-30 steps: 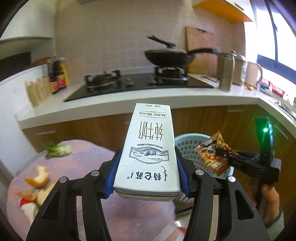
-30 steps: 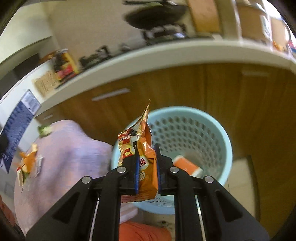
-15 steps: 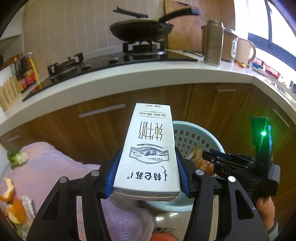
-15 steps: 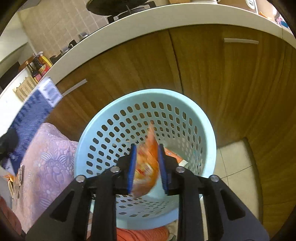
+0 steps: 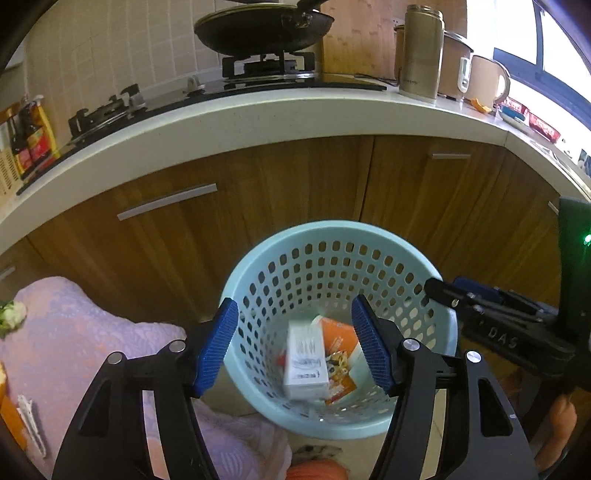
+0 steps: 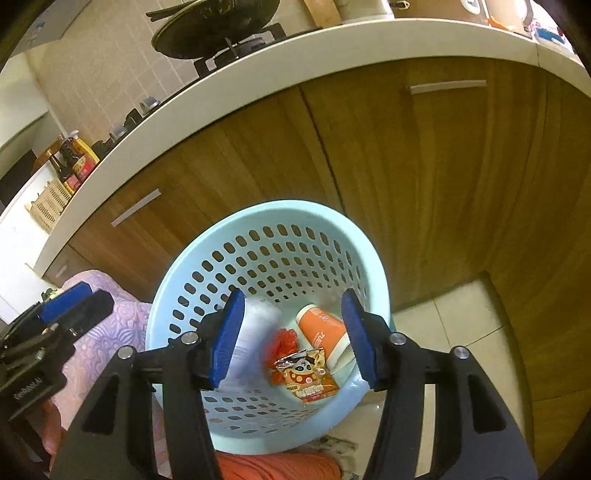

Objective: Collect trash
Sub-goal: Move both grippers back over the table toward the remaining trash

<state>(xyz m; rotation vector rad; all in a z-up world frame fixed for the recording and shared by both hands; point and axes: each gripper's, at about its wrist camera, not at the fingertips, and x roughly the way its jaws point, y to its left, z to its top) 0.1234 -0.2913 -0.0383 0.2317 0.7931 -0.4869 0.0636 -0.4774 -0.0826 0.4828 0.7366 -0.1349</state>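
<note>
The milk carton [image 5: 306, 363] inside the basket [image 5: 402, 258] is smeared by motion, its print unreadable; in the right wrist view it is only a pale blur [image 6: 255, 332] partly behind a blue pad. It covers part of the orange cup [image 5: 338, 334] and the snack wrapper [image 5: 338, 363]. The right tool [image 5: 439, 293] is cut off by the frame's right edge. The pan [image 5: 264, 27] is clipped at the top. Something orange [image 5: 314, 470] at the bottom edge, perhaps clothing, is cropped.
</note>
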